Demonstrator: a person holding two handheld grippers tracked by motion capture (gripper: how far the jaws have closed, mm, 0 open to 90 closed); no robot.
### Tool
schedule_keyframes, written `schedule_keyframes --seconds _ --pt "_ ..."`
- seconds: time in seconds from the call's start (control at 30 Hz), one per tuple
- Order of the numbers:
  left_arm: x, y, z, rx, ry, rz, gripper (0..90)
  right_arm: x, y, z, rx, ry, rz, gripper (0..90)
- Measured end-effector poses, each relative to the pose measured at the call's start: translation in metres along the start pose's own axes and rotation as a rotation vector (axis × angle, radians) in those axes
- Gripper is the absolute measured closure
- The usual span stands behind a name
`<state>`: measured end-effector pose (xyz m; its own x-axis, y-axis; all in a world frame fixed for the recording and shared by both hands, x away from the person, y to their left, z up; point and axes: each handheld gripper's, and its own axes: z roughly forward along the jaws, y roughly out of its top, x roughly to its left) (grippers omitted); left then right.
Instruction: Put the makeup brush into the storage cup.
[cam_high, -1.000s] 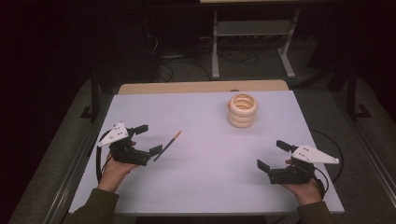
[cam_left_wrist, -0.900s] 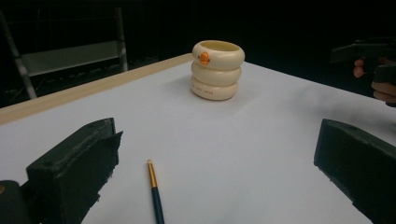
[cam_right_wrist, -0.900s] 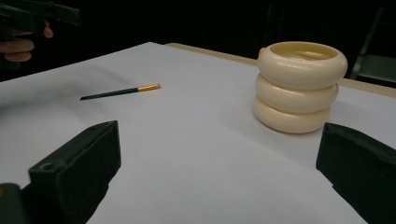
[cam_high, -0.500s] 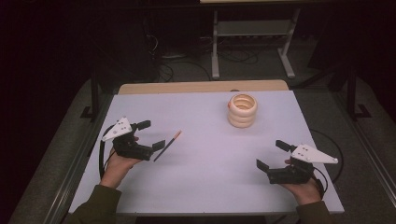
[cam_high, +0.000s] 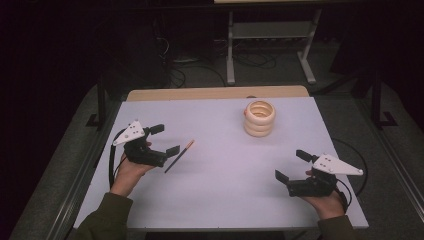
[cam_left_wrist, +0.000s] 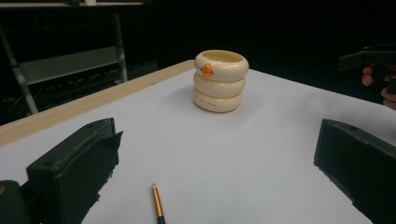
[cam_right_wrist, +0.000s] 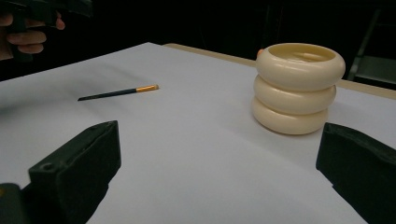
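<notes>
A pale lilac-white rectangular surface (cam_high: 220, 200) is carrying the scene, with a cream-coloured holder shaped like three stacked rings (cam_high: 259, 118) standing at its far right of centre. At the near right, the right gripper (cam_high: 290, 166) is resting well apart from the work, its fingers spread wide and holding nothing. At the left, the left gripper (cam_high: 165, 139) is closing on the job, its fingers likewise standing wide and empty. The thin dark-handled paintbrush with a gold ferrule (cam_high: 179, 156) is lying flat on the surface just beside those left fingers, its long axis running diagonally from near left to far right, tip pointing toward the holder. In the left gripper view the paintbrush (cam_left_wrist: 157, 204) is sitting low between the two fingers, so the left hand looks much the nearer for a pickup across the handle.
</notes>
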<state>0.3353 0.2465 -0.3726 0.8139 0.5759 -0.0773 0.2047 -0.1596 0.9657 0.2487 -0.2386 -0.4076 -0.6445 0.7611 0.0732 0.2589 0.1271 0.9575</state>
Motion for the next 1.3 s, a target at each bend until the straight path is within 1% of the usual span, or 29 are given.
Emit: schedule_keyframes --seconds 0.03,0.3,0.4,0.7,0.83,0.93,1.03,1.2,1.3 --pt "0.001 0.001 0.002 0.002 0.000 -0.001 0.0 0.001 0.000 0.000 -0.002 0.002 0.006 0.0" --pt "0.001 0.002 0.008 0.013 -0.007 0.009 0.0 0.001 0.000 -0.001 -0.001 0.000 0.008 0.0" --pt "0.002 0.004 0.011 0.006 -0.006 0.007 0.0 0.000 0.000 0.000 0.000 0.002 0.003 0.0" --pt "0.007 0.008 0.020 0.015 -0.008 0.022 0.0 0.000 0.000 0.000 -0.003 0.001 0.009 0.0" --pt "0.007 0.009 0.022 0.010 -0.009 0.019 0.0 0.000 0.000 0.000 -0.001 -0.001 0.007 0.0" --pt "0.009 0.012 0.026 0.012 -0.011 0.026 0.0 0.000 0.000 0.000 -0.003 0.001 0.015 0.0" --pt "0.010 0.012 0.029 0.013 -0.011 0.021 0.0 0.000 0.000 -0.001 -0.004 0.000 0.015 0.0" --pt "0.011 0.012 0.033 0.023 -0.013 0.026 0.0 0.000 0.001 -0.001 -0.005 -0.002 0.019 0.0" --pt "0.012 0.011 0.035 0.021 -0.014 0.023 0.0 -0.001 0.001 -0.002 -0.005 -0.001 0.019 0.0"
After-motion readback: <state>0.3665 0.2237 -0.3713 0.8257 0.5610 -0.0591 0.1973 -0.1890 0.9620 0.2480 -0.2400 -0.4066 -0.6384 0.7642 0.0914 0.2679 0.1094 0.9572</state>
